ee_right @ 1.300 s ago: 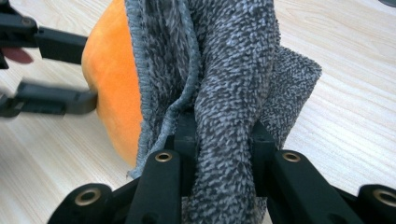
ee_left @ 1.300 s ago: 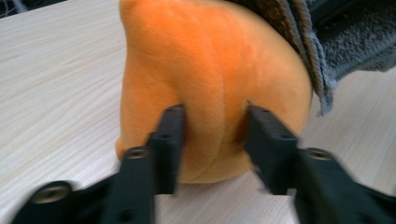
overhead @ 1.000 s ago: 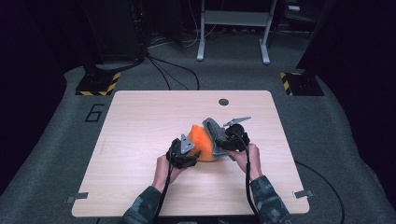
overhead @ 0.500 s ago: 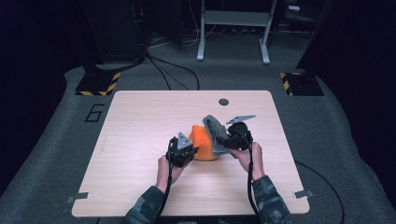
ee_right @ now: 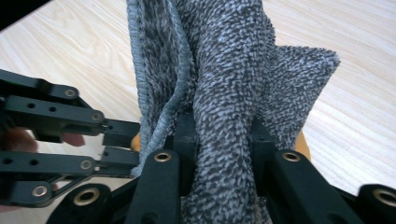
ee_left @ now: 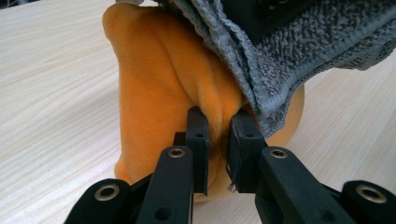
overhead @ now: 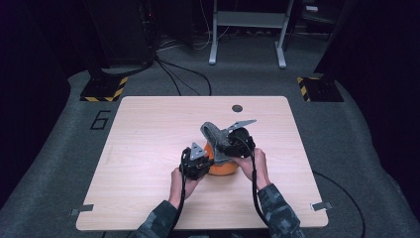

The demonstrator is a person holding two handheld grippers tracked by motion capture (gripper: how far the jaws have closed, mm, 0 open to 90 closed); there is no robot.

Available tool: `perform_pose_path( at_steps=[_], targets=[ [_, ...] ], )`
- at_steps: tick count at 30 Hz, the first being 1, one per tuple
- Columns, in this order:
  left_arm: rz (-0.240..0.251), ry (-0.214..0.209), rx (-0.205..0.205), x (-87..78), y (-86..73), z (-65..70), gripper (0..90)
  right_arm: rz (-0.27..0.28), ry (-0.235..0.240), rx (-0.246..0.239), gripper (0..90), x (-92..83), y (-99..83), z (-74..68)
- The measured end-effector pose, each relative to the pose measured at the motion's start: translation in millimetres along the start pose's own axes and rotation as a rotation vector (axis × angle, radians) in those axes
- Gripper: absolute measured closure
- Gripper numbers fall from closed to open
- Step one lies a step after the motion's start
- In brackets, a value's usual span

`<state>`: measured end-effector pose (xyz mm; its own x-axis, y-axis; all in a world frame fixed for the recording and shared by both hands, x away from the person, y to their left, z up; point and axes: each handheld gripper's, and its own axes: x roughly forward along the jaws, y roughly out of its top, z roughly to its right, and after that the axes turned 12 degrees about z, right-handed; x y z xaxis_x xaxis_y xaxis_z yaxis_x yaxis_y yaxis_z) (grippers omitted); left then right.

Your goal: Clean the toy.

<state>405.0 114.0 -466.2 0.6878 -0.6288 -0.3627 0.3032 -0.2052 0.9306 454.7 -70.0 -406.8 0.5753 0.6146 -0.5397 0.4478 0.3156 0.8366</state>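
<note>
An orange plush cloth (overhead: 224,168) lies bunched near the middle of the wooden table (overhead: 148,129), and a grey terry towel (overhead: 213,132) is draped over its top. My left gripper (overhead: 206,157) comes at it from the left. Its jaws have just been closing and now pinch a fold of the orange cloth (ee_left: 159,79), with my left gripper (ee_left: 219,126) under the overhanging grey towel (ee_left: 289,56). My right gripper (ee_right: 219,133) is shut on a thick bunch of the grey towel (ee_right: 229,60) and holds it raised. The right gripper (overhead: 221,144) stands right of the heap.
A small dark round disc (overhead: 237,108) sits near the table's far edge. Beyond the table, the grey floor has cables (overhead: 178,74), metal stand legs (overhead: 247,29) and yellow-black striped feet (overhead: 105,89). Bare tabletop lies to the left and right of the hands.
The left gripper's jaws closed onto the orange cloth. The right gripper moved a little up and away with the grey towel, which now stands higher over the orange cloth.
</note>
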Motion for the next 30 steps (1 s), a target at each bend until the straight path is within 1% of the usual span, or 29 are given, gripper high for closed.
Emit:
perform_pose_path(
  at_steps=[2,3,4,6,7,8,9,10,12,15,17,18,19,24,26,27,28,29,30],
  targets=[
    [0.0,0.006,-0.004,0.8,-1.0,-0.3,79.5,-0.001,-0.007,-0.005,73.2,1.9,-0.8,0.3],
    [-0.007,0.001,-0.006,0.9,-1.2,-1.5,79.4,0.0,-0.013,-0.016,73.3,2.5,-1.6,0.9],
    [0.003,0.008,-0.016,2.0,-2.3,-1.8,79.3,0.0,-0.013,-0.004,73.5,2.9,-2.3,0.7],
    [0.004,0.005,-0.027,2.9,-3.5,-3.3,79.2,0.004,-0.012,-0.008,73.7,2.1,-3.7,3.1],
    [0.004,0.005,-0.027,3.1,-3.7,-3.7,79.1,-0.002,-0.013,-0.003,73.7,0.8,-4.2,3.6],
    [0.0,0.004,-0.026,3.4,-3.5,-4.0,79.1,0.009,-0.014,0.003,73.7,0.2,-5.2,4.1],
    [0.001,0.006,-0.026,3.8,-3.4,-4.1,79.0,0.002,-0.014,-0.007,73.7,-1.7,-5.8,5.7],
    [0.001,0.008,-0.028,4.2,-3.3,-4.3,79.0,0.003,-0.021,0.005,73.7,-2.8,-6.6,5.7],
    [0.001,0.009,-0.033,4.6,-3.3,-5.2,78.9,0.005,-0.027,-0.002,73.7,-5.2,-8.6,8.3],
    [0.003,0.01,-0.042,4.9,-3.8,-6.0,78.9,0.002,-0.037,0.01,73.7,-9.2,-12.8,12.0],
    [0.0,0.01,-0.037,5.3,-3.6,-6.3,78.8,0.006,-0.037,0.014,73.7,-11.5,-16.5,14.9],
    [-0.001,0.009,-0.036,5.5,-3.4,-6.4,78.8,0.006,-0.046,0.027,73.7,-12.5,-18.4,15.5],
    [0.0,0.009,-0.038,5.6,-3.3,-6.2,78.7,0.005,-0.051,0.026,73.7,-13.7,-20.3,17.0],
    [-0.003,0.005,-0.037,5.5,-3.2,-5.7,78.5,0.0,-0.056,0.05,73.7,-17.9,-29.8,25.6],
    [-0.002,0.006,-0.038,5.5,-3.3,-5.2,78.5,-0.003,-0.056,0.043,73.9,-18.8,-32.9,29.1],
    [-0.002,0.006,-0.038,5.5,-3.2,-5.2,78.5,-0.008,-0.06,0.055,73.9,-19.5,-34.0,29.3],
    [-0.002,0.007,-0.038,5.6,-3.2,-5.1,78.5,-0.005,-0.066,0.051,74.0,-19.6,-35.5,30.8],
    [-0.002,0.007,-0.038,5.6,-3.2,-5.1,78.5,-0.01,-0.068,0.066,74.0,-20.3,-36.9,30.9],
    [-0.003,0.007,-0.037,5.7,-3.2,-5.1,78.5,-0.009,-0.066,0.06,74.0,-20.7,-38.5,32.9]
  ],
)
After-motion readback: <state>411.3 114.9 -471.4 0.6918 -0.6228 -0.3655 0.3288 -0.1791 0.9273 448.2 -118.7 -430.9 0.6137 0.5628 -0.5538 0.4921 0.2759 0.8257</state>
